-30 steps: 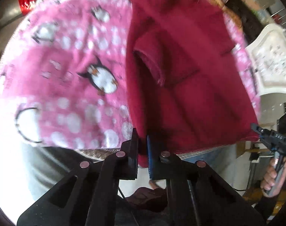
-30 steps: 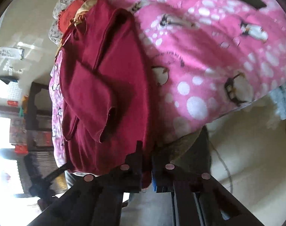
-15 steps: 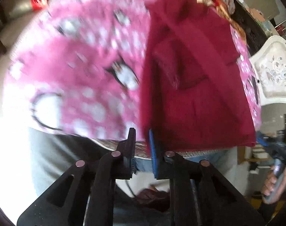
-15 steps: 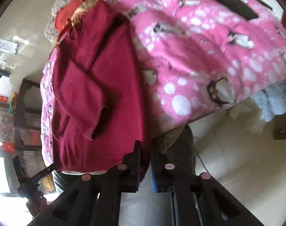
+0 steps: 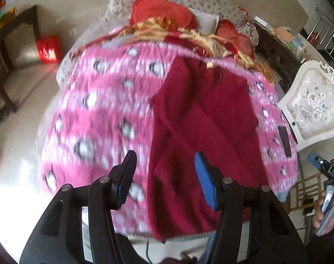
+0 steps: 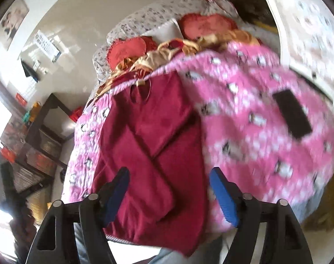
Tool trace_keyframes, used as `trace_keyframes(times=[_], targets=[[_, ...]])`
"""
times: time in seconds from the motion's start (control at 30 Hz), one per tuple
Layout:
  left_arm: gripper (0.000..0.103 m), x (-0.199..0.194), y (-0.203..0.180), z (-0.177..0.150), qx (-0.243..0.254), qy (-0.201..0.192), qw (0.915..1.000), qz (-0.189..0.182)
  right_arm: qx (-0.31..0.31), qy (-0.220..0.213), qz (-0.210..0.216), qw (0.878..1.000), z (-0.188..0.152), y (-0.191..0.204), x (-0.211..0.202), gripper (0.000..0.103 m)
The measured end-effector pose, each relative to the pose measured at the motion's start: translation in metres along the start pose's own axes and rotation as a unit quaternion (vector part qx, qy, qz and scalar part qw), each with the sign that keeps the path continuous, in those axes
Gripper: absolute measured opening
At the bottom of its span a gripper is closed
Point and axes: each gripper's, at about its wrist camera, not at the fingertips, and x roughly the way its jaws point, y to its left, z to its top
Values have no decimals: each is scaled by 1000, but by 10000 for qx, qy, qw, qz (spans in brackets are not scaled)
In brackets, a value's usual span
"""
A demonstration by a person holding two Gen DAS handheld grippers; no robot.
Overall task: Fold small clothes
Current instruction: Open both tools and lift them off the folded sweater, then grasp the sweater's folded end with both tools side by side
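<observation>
A dark red sweater [image 5: 202, 132] lies flat on a pink penguin blanket [image 5: 96, 121], sleeves folded across its front, neck at the far end. The same sweater [image 6: 153, 145] shows in the right wrist view on the blanket [image 6: 254, 121]. My left gripper [image 5: 165, 165] hovers above the sweater's near left hem; its jaws are opening with nothing between them. My right gripper [image 6: 170, 182] hangs above the near right hem, jaws also opening and holding nothing. The right gripper [image 5: 327, 171] appears at the right edge of the left wrist view, in a hand.
A black phone [image 6: 292, 116] lies on the blanket to the right of the sweater. Red and gold cushions [image 5: 167, 15] are piled at the far end of the bed. A white ornate chair [image 5: 314, 105] stands at the right, a dark shelf unit [image 6: 35, 145] at the left.
Both grippers were shut on the sweater's near hem corners; they have let go, opened wide and risen well above the bed. The sweater now lies flat.
</observation>
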Motion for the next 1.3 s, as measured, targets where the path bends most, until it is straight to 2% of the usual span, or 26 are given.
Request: trace_keyframes(times=[0.03,0.1,0.23,0.37,0.67,0.8,0.9,1.13,1.3], targets=[[55,5,-4,13,81,19,9999,110,-107,-5,-3,9999,9,2,2,73],[55,10,-8,27,102,-14,9999,85,-324,-1,-96,9994,29,4,5,73],[55,37,-11,65,100,51,9999,54,-376,106,304,9988,67,-2,18,73],[55,71,-15,98,178,66,9996,187,-544,335,317,9975,104,-2,49,73],[55,156,-19,162,373,473,9978,280,-112,852,828,9929,176,-27,139,71],[55,196,-20,183,197,752,9967,242,7,1037,915,9904,197,-30,178,66],[55,227,-26,196,318,873,9954,230,70,1145,853,9897,210,-29,206,60],[55,276,-29,222,249,974,9947,234,129,1248,666,9899,242,-33,261,59],[48,305,-27,232,252,1119,9930,275,318,1479,587,9867,251,-41,304,54]])
